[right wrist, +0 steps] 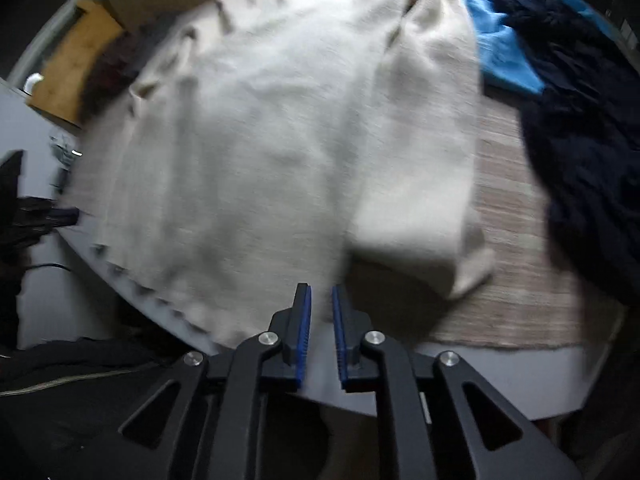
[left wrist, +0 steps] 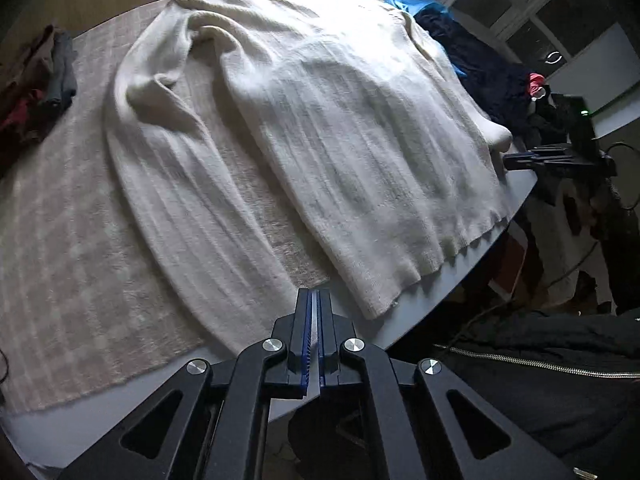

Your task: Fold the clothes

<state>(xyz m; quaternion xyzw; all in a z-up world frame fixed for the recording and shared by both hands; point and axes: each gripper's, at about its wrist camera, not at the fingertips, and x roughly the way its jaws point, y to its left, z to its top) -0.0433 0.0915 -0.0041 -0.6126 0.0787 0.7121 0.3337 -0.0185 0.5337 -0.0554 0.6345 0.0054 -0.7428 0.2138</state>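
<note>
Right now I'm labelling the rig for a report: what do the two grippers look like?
Both look alike. The left gripper and right gripper are matte black linkage frames with triangular cut-outs, round silver pivot bolts and two straight fingers lined with ridged blue pads. No markings show. Behind the left one, a dark jacket with a metal zip is visible.

My grey table (left wrist: 516,196) carries a beige woven cloth (left wrist: 72,248); the cream sweater (left wrist: 320,128) lies on that cloth, spreading from centre to upper frame.
</note>
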